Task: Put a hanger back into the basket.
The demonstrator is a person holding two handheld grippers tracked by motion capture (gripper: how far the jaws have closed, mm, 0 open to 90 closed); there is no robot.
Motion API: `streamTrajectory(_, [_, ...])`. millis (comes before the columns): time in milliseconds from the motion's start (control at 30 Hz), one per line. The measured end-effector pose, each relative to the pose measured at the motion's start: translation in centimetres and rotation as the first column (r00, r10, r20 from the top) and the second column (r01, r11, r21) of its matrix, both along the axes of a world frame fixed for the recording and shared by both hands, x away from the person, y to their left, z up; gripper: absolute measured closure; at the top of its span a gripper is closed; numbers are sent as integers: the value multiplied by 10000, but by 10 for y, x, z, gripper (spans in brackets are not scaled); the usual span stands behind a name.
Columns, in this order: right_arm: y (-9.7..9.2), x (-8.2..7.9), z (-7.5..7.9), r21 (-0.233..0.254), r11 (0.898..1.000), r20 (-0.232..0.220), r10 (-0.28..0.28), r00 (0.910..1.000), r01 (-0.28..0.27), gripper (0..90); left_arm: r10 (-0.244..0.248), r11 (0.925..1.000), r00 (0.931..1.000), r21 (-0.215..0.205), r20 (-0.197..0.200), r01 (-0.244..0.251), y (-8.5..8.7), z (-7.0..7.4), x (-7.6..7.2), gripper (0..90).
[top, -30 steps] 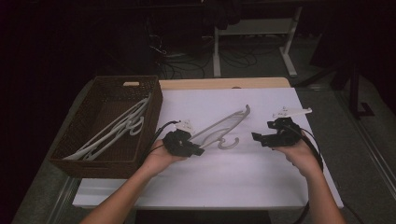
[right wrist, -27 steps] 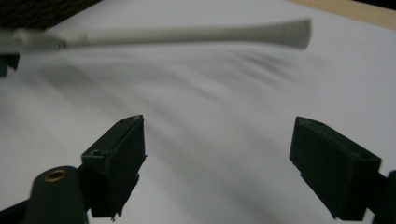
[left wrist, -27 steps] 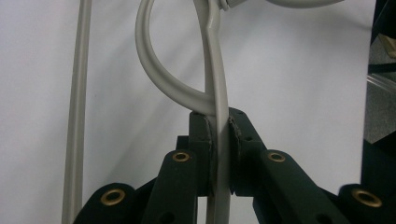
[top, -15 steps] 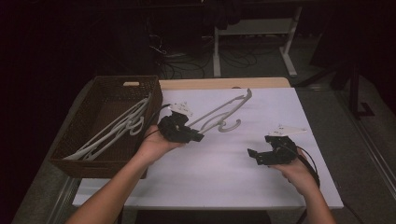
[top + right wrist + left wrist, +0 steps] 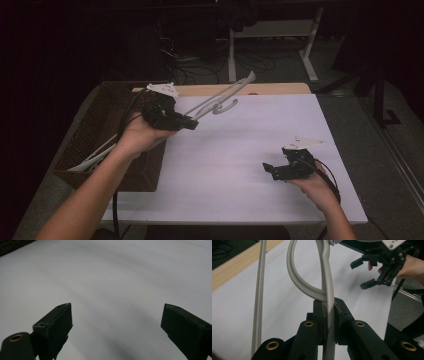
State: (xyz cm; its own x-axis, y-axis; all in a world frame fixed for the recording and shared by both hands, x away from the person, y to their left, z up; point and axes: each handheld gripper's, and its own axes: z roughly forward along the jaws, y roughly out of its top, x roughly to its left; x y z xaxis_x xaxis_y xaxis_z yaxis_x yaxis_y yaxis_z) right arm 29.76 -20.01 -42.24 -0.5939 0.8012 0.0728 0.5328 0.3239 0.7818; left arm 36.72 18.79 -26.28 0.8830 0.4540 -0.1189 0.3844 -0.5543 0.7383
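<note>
A person's left gripper (image 5: 187,122) lifts a pale grey plastic hanger (image 5: 220,100) above the white table (image 5: 225,165)

In the left gripper view the jaws are clamped on the hanger's flat arm just below where its hook curls back, and a thin grey bar runs alongside at nine o'clock. From the high view the hanger slants up from the gripper toward one o'clock, clear of the tabletop, beside a brown wicker basket (image 5: 100,120) at nine o'clock that holds more light-coloured hangers (image 5: 92,157). The right gripper (image 5: 272,170), held in the person's right hand at about four o'clock of the table and well apart from the left, has its jaws spread wide over bare white surface with nothing between them
</note>
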Motion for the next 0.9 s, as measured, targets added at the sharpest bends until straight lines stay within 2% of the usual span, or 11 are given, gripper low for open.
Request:
streamTrajectory(233, [1,2,0,38,9999,5,165,9999,-165,92,445,9990,9989,-20,141,-445,43,18,8,816])
streamTrajectory(500, [2,4,0,-46,9998,11,186,9998,-186,92,1172,9927,9915,234,563,-1187,96,30,9,816])
streamTrajectory(700, [0,3,-1,-170,9998,-31,60,10000,-61,91,1780,9823,9817,477,669,-1814,134,27,8,816])
streamTrajectory(767, [0,3,-1,-235,9997,9,36,10000,-35,91,1947,9786,9789,546,625,-1982,145,23,8,816])
streamTrajectory(800, [0,3,-1,-235,9997,9,36,10000,-35,91,1947,9786,9789,546,625,-1982,145,23,8,816])
streamTrajectory(833, [0,2,0,-225,9997,23,19,10000,-18,92,2144,9742,9754,616,515,-2173,155,18,9,816])
streamTrajectory(900, [-1,2,0,-240,9997,41,-36,10000,37,92,2279,9706,9728,693,423,-2305,165,13,8,816])
